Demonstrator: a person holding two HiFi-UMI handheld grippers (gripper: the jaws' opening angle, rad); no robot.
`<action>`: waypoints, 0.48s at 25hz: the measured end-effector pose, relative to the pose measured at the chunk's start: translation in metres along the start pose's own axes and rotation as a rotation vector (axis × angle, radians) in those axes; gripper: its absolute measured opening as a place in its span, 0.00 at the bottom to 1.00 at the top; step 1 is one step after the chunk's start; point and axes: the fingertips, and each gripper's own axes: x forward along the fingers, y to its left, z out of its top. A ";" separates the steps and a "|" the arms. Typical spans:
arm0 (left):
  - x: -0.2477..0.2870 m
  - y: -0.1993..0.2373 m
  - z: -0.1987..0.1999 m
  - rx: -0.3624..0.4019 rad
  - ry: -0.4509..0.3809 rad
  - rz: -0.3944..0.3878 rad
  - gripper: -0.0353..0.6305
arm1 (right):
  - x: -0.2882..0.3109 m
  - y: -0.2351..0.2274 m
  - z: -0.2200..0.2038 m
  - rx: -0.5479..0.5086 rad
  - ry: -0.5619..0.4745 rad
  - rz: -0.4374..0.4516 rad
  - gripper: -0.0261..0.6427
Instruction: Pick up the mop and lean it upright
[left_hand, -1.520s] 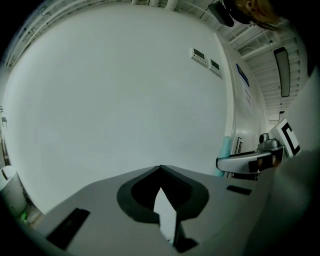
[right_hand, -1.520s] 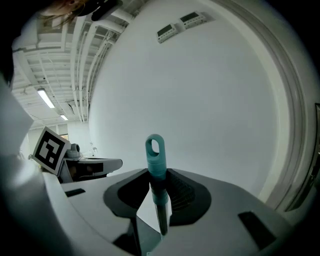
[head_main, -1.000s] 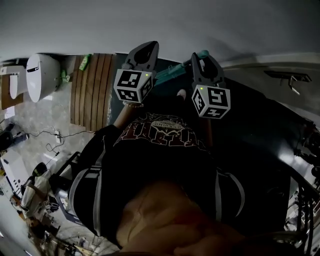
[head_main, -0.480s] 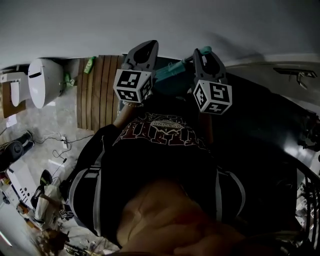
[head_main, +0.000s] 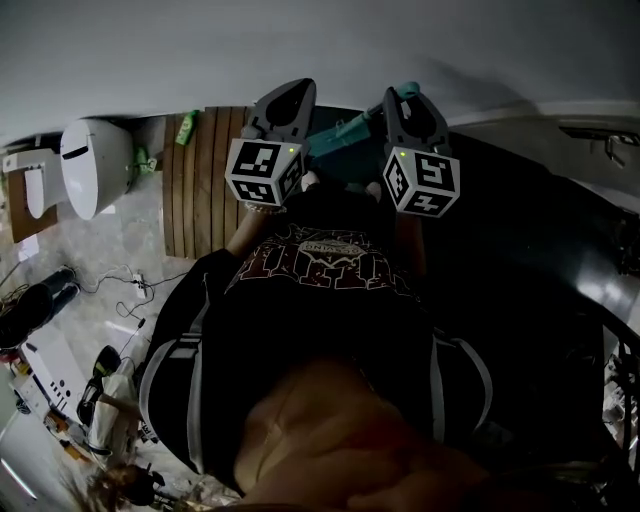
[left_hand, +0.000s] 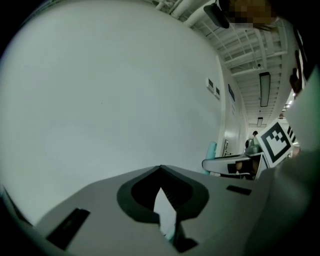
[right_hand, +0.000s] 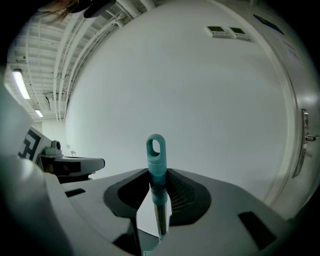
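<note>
The mop (head_main: 345, 132) has a teal handle and stands close to the white wall (head_main: 300, 40), foreshortened in the head view. Its looped teal end (right_hand: 156, 150) rises straight out between the jaws of my right gripper (right_hand: 159, 176), which is shut on the shaft just below the grip. My left gripper (head_main: 290, 92) sits beside it, a little to the left. In the left gripper view its jaws (left_hand: 161, 175) leave only a narrow slit, with a teal sliver of the shaft at the base. The mop head is hidden under my body.
A white toilet (head_main: 90, 165) and wooden floor boards (head_main: 200, 175) lie to the left, with cables and clutter (head_main: 110, 300) on the tiled floor. Dark flooring (head_main: 520, 260) spreads to the right. A door with a handle (right_hand: 306, 135) is right of the mop.
Both grippers and the mop have stayed almost in place against the wall. The head view has drifted slightly, so the toilet and floor clutter sit a little further right.
</note>
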 end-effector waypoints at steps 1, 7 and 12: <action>-0.001 0.002 -0.001 -0.003 0.000 0.007 0.12 | 0.002 0.002 -0.002 0.000 0.004 0.002 0.22; -0.002 0.014 -0.002 -0.011 0.001 0.038 0.12 | 0.013 0.012 -0.015 -0.007 0.041 0.022 0.22; -0.006 0.020 -0.003 -0.022 -0.001 0.036 0.12 | 0.018 0.023 -0.021 -0.017 0.053 0.027 0.22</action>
